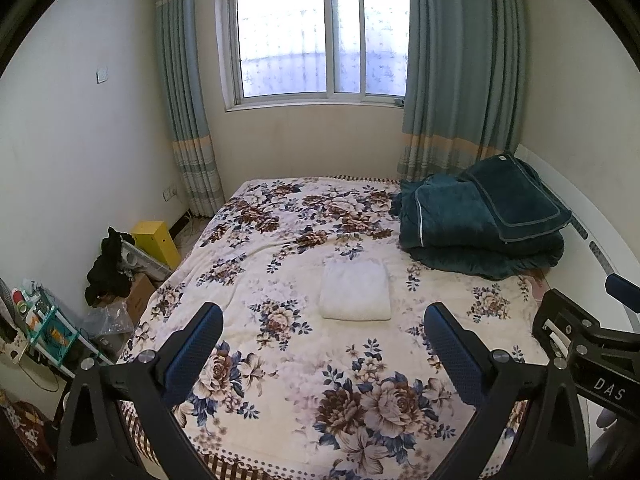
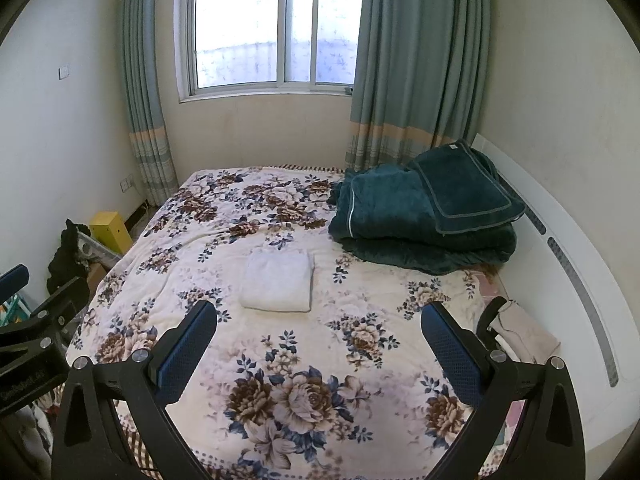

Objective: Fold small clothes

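We hold both tools high over the bed (image 1: pixel 280 360), left gripper (image 1: pixel 324 344) and right gripper (image 2: pixel 320 340) spread wide and empty. The white folded garment (image 1: pixel 355 291) sits mid-frame, squared flat, likely finished and left clear of the teal blankets (image 1: pixel 480 224) upper right.

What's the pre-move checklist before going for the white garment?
1. Left gripper open, nothing held: ok.
2. Right gripper open, nothing held: ok.
3. White garment lying flat on the bed, nothing on it: ok.
4. Garment already folded into a rectangle: ok.
5. Green blanket apart from the garment: ok.
6. More clothes left to fold: cannot tell.
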### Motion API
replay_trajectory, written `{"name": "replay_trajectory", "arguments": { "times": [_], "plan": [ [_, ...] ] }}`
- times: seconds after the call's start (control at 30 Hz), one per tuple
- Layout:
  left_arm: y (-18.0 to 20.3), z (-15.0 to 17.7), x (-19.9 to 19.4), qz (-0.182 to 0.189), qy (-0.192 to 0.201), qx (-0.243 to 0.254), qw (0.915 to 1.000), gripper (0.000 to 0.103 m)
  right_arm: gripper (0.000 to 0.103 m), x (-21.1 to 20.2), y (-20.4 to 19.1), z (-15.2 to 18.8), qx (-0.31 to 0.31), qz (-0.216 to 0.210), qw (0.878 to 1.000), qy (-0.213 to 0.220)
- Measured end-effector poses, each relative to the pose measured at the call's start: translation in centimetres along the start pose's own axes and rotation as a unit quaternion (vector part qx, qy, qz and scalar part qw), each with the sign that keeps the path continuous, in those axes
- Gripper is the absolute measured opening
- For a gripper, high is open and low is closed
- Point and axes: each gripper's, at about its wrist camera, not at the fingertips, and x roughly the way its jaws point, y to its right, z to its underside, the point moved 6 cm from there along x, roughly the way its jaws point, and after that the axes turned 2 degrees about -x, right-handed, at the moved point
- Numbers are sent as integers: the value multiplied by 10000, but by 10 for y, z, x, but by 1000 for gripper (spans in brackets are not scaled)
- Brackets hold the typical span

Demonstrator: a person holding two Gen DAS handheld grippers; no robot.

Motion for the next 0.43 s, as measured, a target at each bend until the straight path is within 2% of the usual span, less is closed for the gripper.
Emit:
{"name": "replay_trajectory", "arguments": {
  "times": [0.43],
  "plan": [
    [7,-4,-3,-41,106,11,9999,103,103,-1,-3,2,6,5,10000,16]
  ]
}}
